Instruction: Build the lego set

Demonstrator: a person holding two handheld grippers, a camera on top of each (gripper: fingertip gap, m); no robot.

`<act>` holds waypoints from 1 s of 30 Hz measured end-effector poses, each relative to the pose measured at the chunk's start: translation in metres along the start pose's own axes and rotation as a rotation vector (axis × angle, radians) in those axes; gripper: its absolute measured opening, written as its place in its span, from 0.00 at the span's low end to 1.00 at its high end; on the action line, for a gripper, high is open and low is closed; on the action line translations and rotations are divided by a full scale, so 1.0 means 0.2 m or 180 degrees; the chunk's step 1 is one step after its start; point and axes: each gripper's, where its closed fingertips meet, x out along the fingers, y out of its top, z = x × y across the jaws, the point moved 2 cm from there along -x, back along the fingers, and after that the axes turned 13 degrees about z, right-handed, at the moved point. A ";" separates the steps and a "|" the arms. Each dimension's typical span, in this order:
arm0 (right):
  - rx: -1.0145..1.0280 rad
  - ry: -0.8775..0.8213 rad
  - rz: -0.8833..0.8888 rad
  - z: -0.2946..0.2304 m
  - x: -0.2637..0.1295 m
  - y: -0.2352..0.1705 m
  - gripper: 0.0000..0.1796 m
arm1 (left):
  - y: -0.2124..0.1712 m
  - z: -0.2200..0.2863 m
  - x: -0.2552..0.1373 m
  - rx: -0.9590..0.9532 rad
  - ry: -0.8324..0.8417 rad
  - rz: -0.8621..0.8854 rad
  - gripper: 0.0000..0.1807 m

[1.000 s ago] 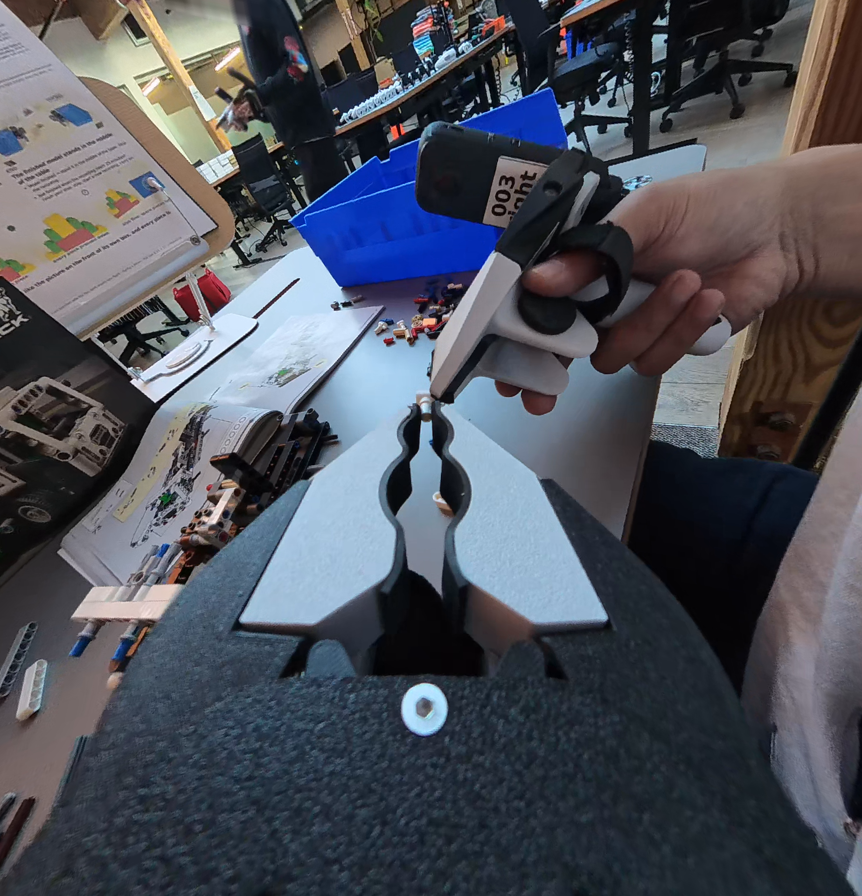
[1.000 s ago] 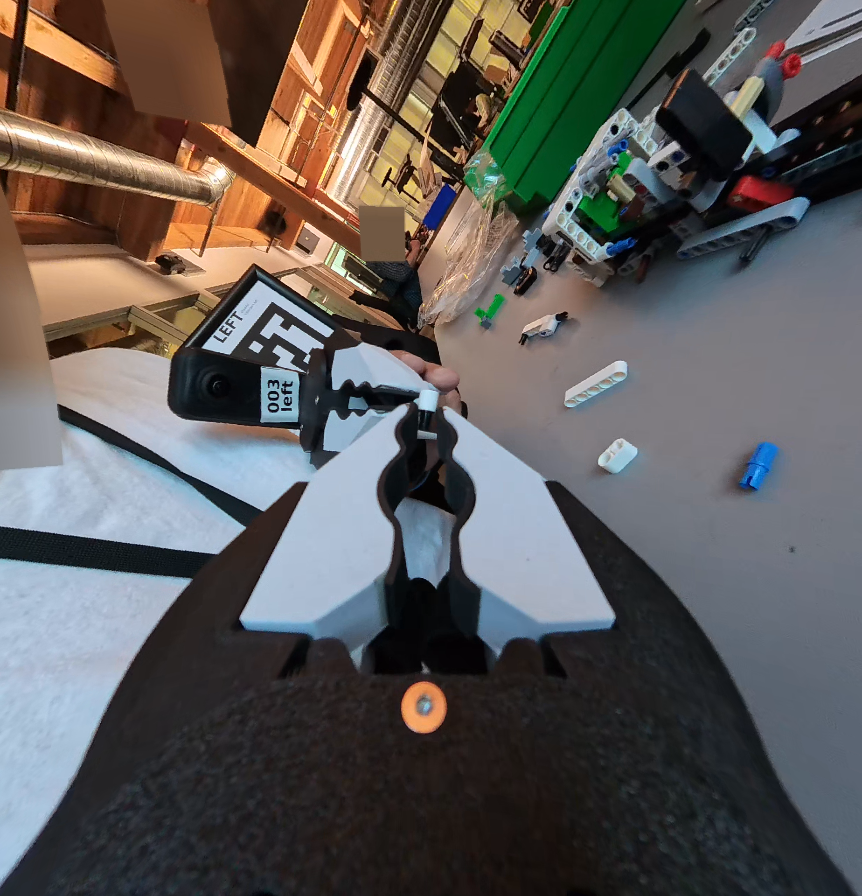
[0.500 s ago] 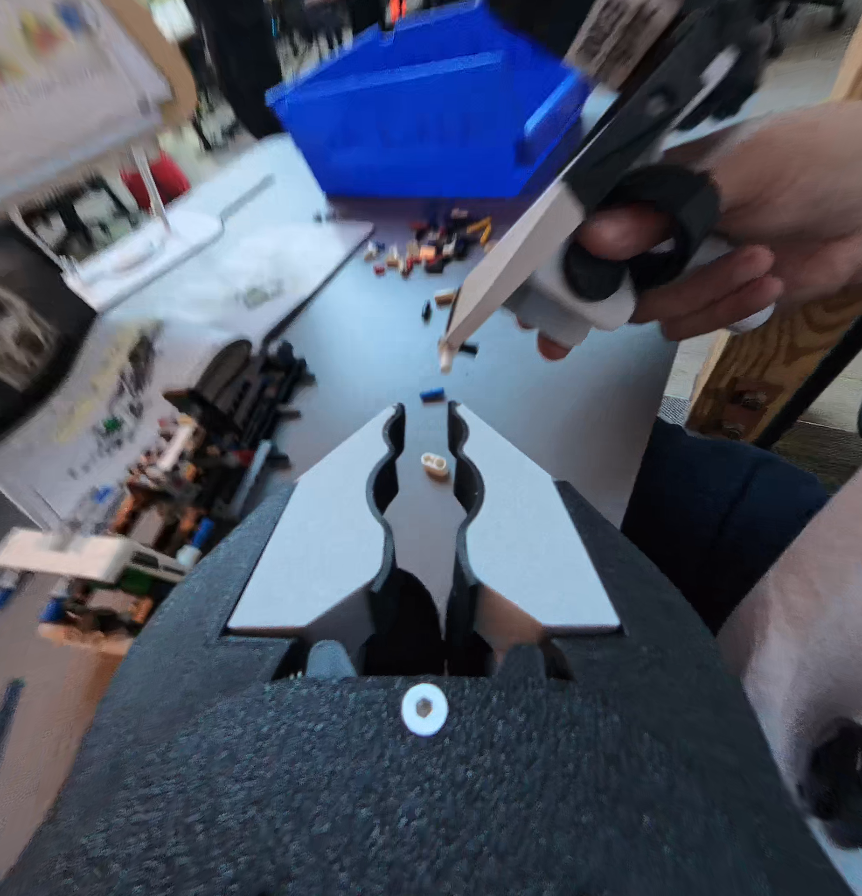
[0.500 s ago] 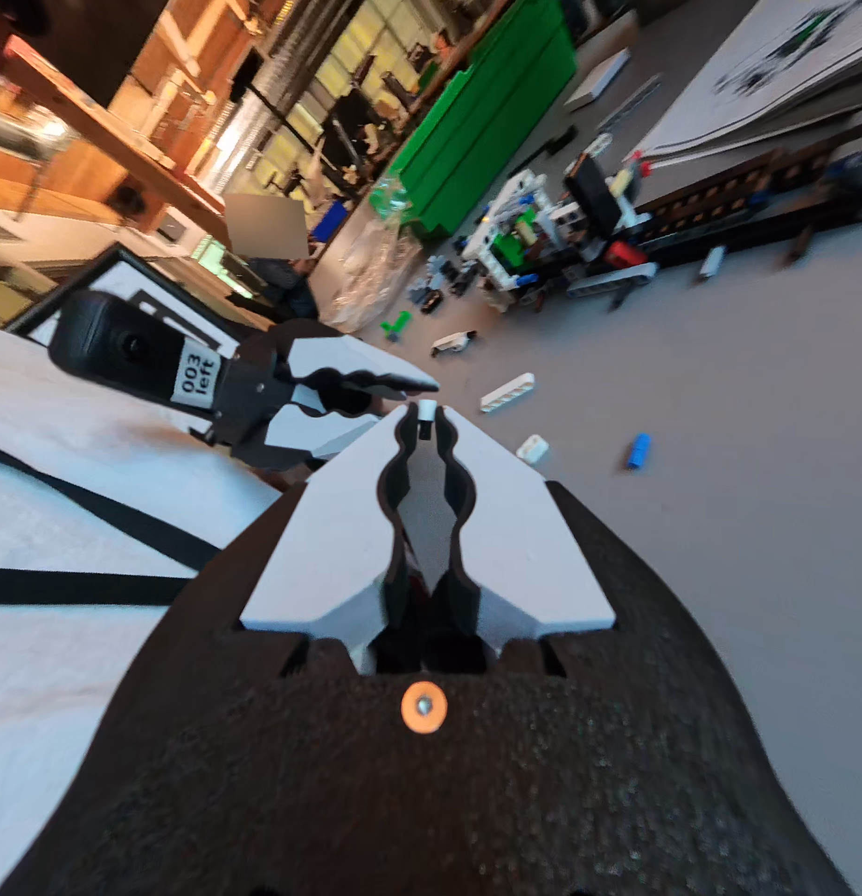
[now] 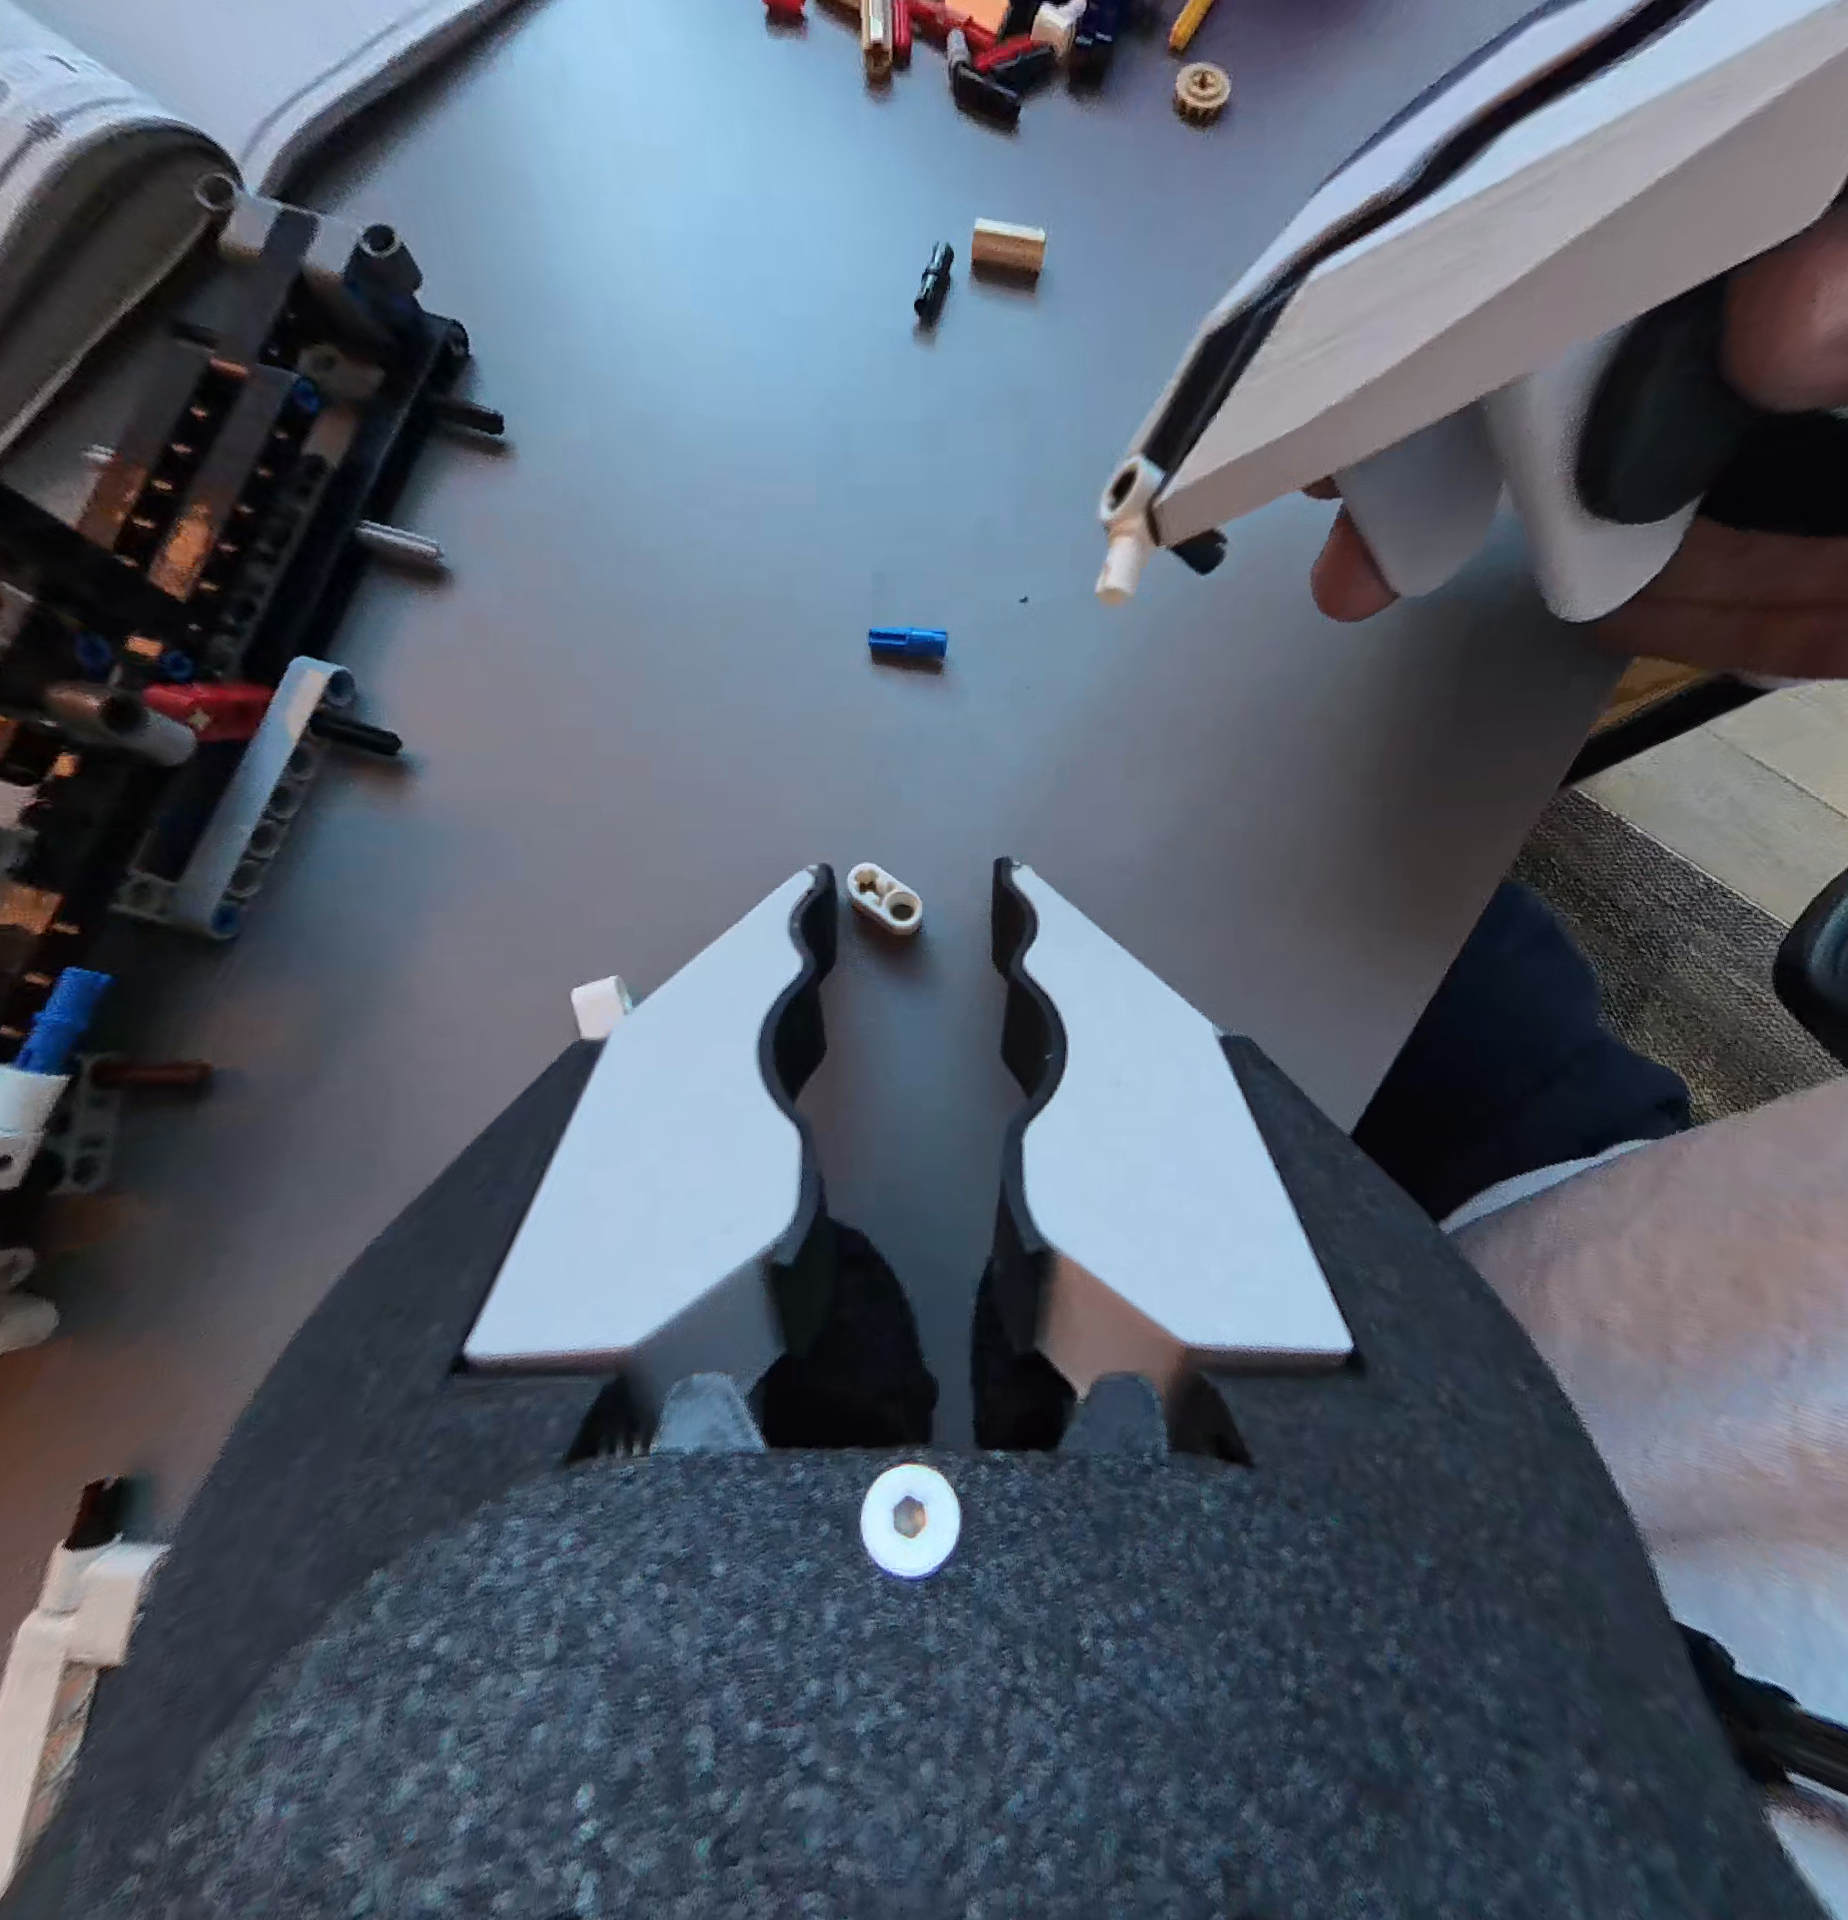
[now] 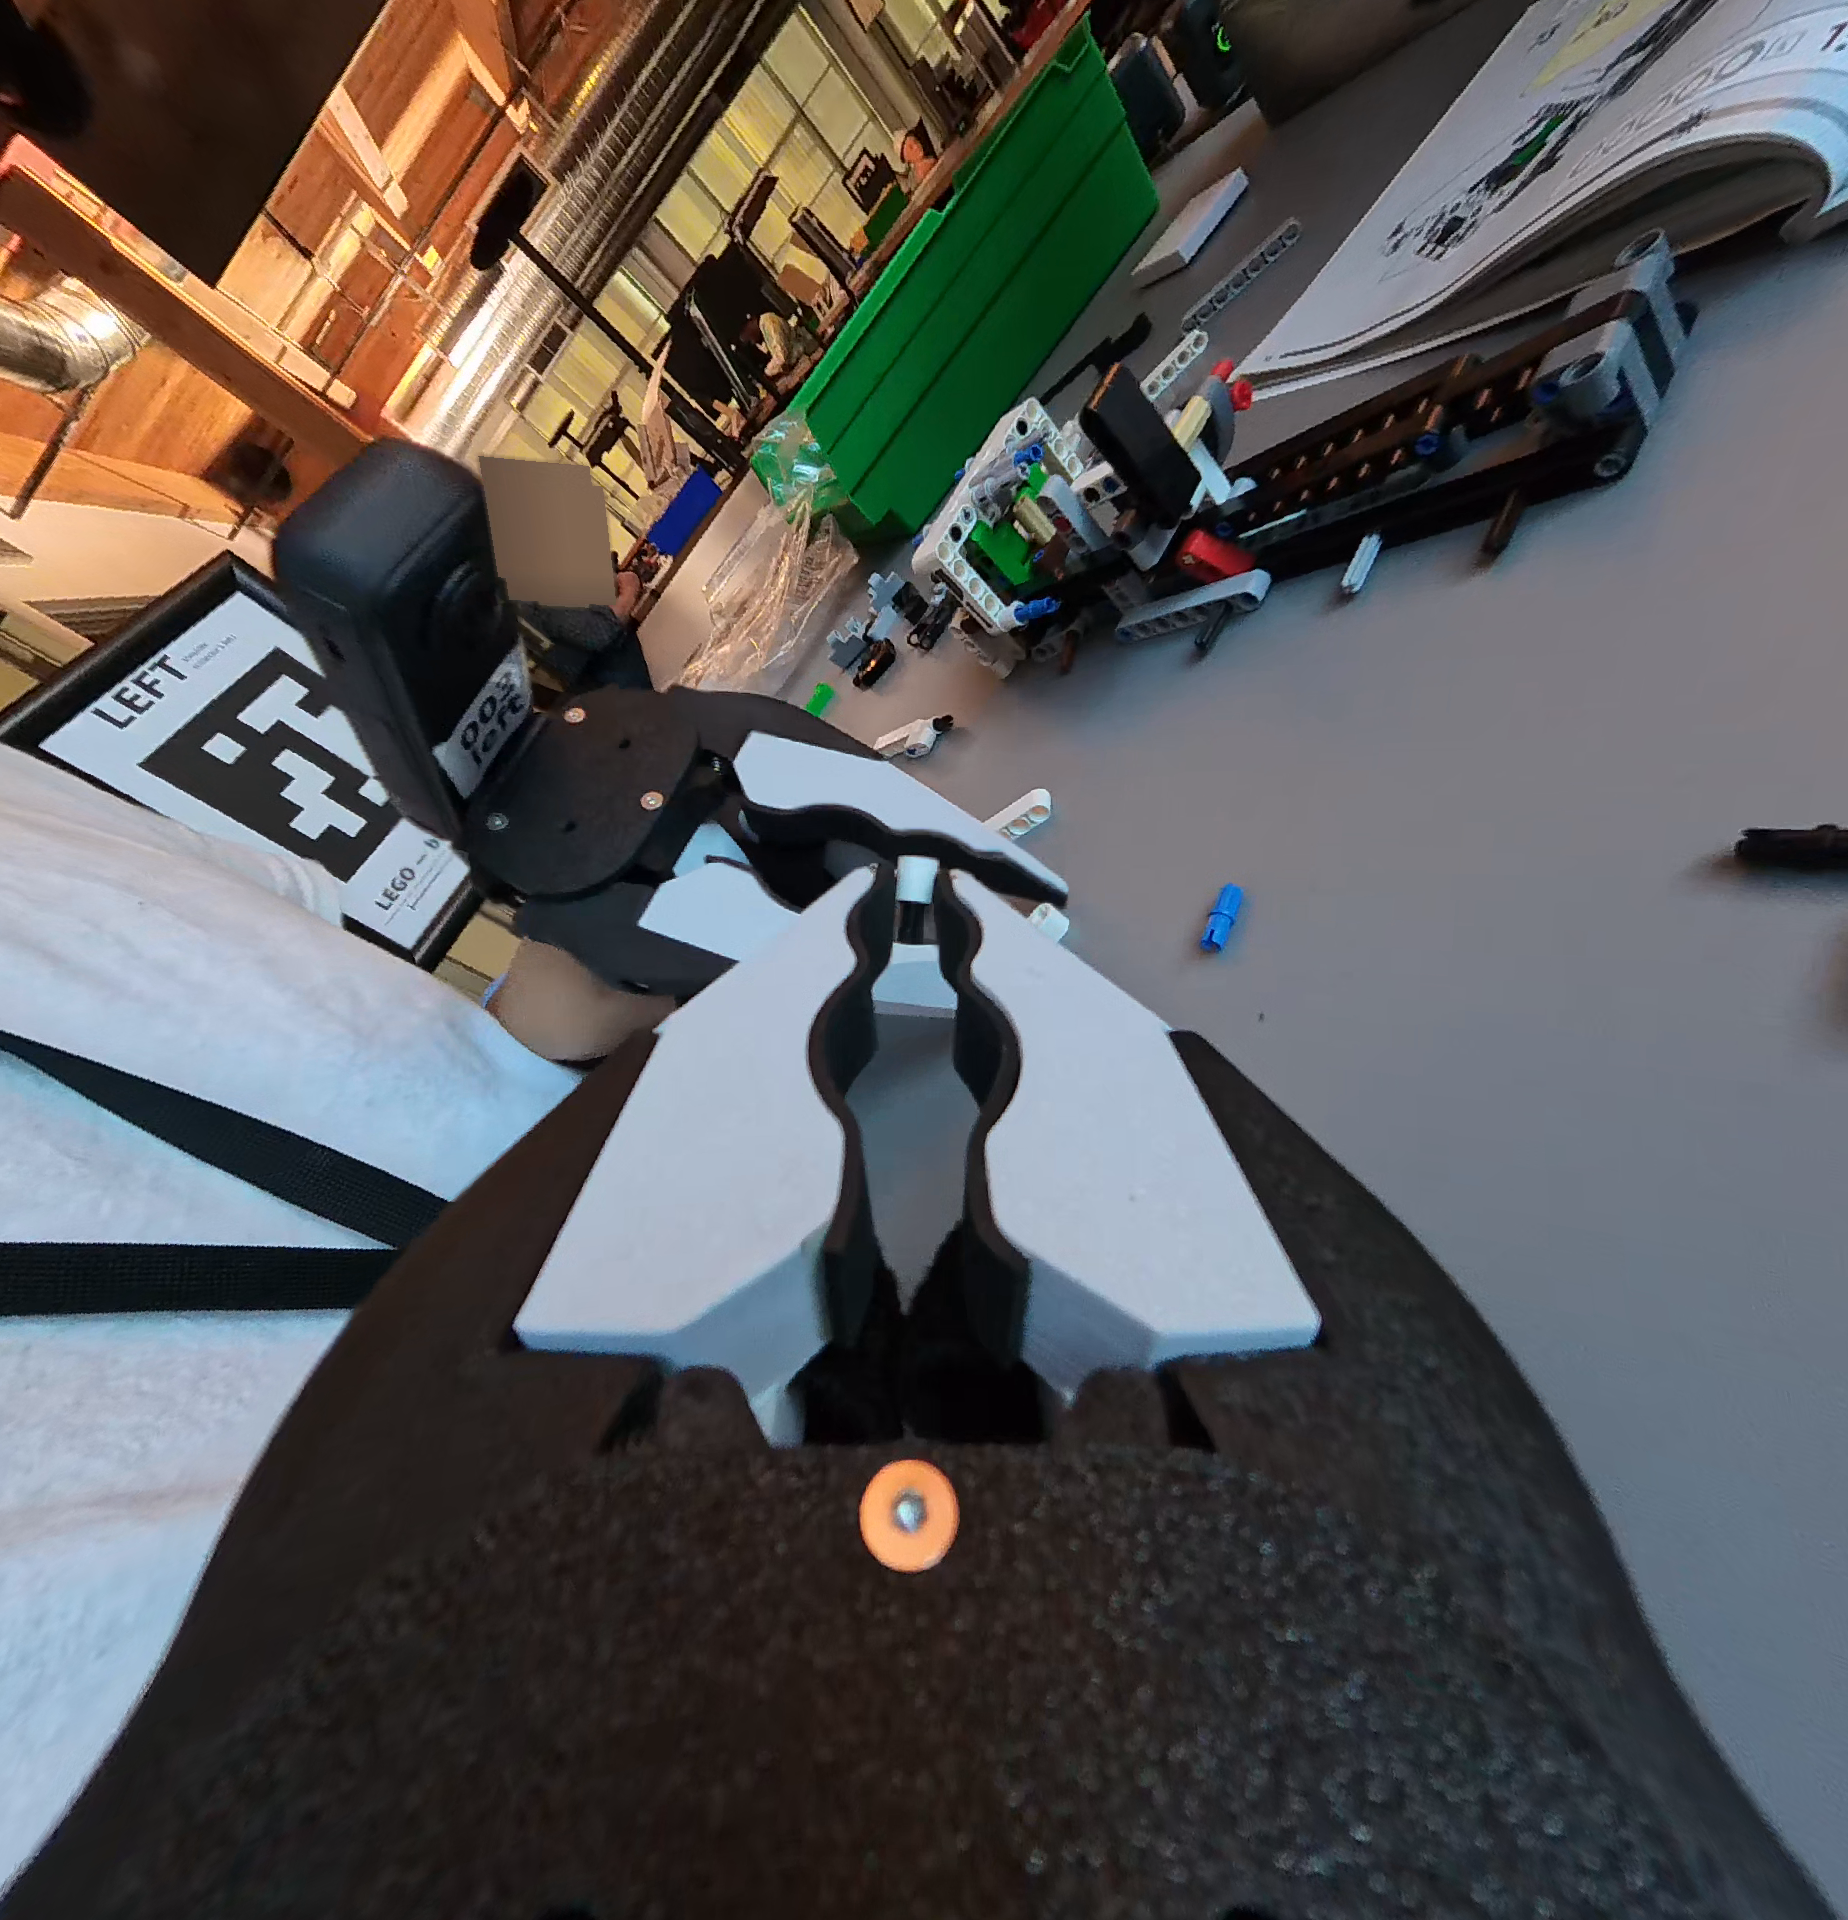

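While left tool (image 5: pixel 912 883) gapes, tan two-hole piece (image 5: pixel 885 900) between tips, right tool (image 6: pixel 915 883) pinching white pin (image 6: pixel 913 881).

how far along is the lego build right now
Partly done: a long black-and-grey chassis stands assembled on the table, with a white-and-green module at its far end. In hand: the right gripper is shut on a small white pin piece; the left gripper is open over a tan two-hole connector. Left: a blue pin and a pile of loose parts remain unused.
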 end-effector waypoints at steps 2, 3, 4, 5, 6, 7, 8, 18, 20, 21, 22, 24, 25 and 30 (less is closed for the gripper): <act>0.0042 0.0038 0.0049 0.00 -0.01 0.01 0.03 | 0.00 0.00 0.01 -0.0002 -0.0012 -0.0046 0.10; 0.0051 0.0042 0.0071 0.00 -0.01 0.02 0.03 | 0.00 0.00 0.02 0.0016 -0.0011 -0.0057 0.08; 0.0056 0.0046 0.0082 0.00 -0.02 0.02 0.03 | 0.00 0.00 0.02 0.0060 0.0004 -0.0078 0.06; 0.0060 0.0052 0.0083 0.00 -0.02 0.02 0.03 | 0.00 -0.01 0.02 0.0129 0.0029 -0.0106 0.03; 0.0059 0.0060 0.0080 0.00 -0.02 0.02 0.03 | 0.00 -0.01 0.03 0.0199 0.0032 -0.0130 0.03; 0.0051 0.0060 0.0078 0.00 -0.02 0.02 0.03 | 0.00 -0.01 0.03 0.0253 0.0001 -0.0148 0.03; 0.0042 0.0058 0.0075 0.00 -0.02 0.02 0.03 | 0.00 0.00 0.03 0.0307 -0.0060 -0.0160 0.03; 0.0039 0.0066 0.0068 0.00 -0.02 0.01 0.03 | -0.06 -0.06 -0.08 0.0519 -0.0278 -0.0224 0.03; 0.0036 0.0064 0.0064 0.00 -0.02 0.01 0.03 | -0.08 -0.07 -0.11 0.0258 -0.0226 -0.0260 0.03; 0.0039 0.0065 0.0065 0.00 -0.02 0.01 0.03 | -0.08 -0.07 -0.12 0.0157 -0.0157 -0.0270 0.03; 0.0040 0.0069 0.0068 0.00 -0.02 0.01 0.03 | -0.09 -0.08 -0.13 0.0086 -0.0094 -0.0260 0.03; 0.0050 0.0080 0.0065 0.00 -0.02 0.01 0.03 | -0.09 -0.07 -0.15 -0.0022 -0.0049 -0.0199 0.05; 0.0053 0.0088 0.0061 0.00 -0.02 0.01 0.03 | -0.09 -0.06 -0.16 -0.0059 -0.0062 -0.0162 0.07; 0.0061 0.0105 0.0060 -0.01 -0.02 0.01 0.03 | -0.12 -0.08 -0.24 -0.0037 0.0022 -0.0179 0.08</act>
